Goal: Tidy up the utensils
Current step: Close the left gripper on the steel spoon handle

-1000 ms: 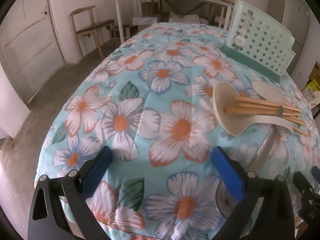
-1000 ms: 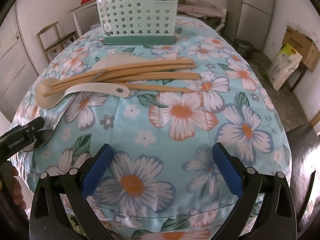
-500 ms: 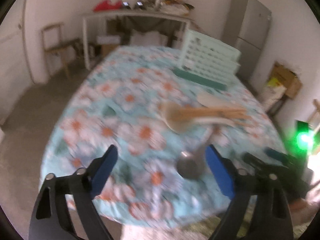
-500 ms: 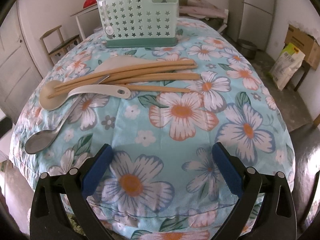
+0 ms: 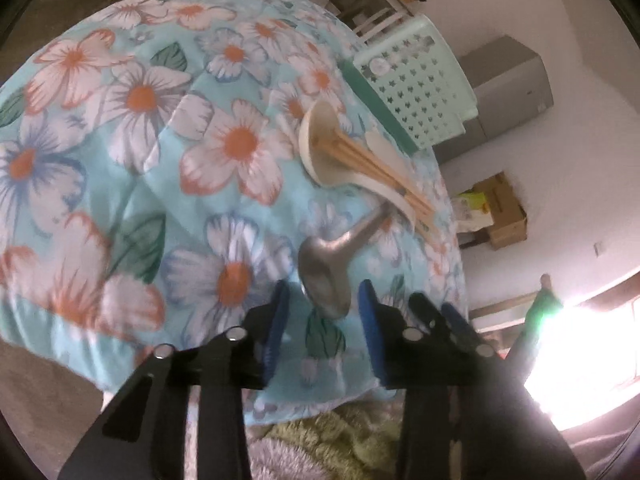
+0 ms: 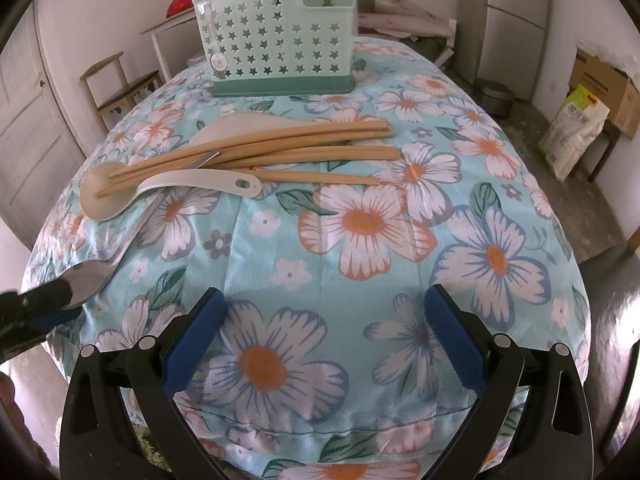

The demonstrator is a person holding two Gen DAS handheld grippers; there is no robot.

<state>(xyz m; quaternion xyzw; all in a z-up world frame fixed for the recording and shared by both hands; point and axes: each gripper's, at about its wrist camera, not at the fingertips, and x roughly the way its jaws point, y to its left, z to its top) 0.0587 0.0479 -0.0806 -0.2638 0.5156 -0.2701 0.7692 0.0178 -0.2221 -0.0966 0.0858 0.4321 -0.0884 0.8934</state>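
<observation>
Lying at the near left edge of the floral tablecloth [image 6: 360,240], metal spoon [image 5: 326,276], bowl between the blue pads of the left gripper [image 5: 322,312], jaws just narrowed around it, contact apparently not yet made, though blur left this uncertain. Right gripper [image 6: 324,332] above bare cloth, jaws wide apart, nothing between them. Further back, wooden chopsticks [image 6: 280,148] across the white ladle [image 6: 160,190] and white rice paddle [image 6: 240,124]; mint star-cut utensil basket [image 6: 276,36] upright beyond.
</observation>
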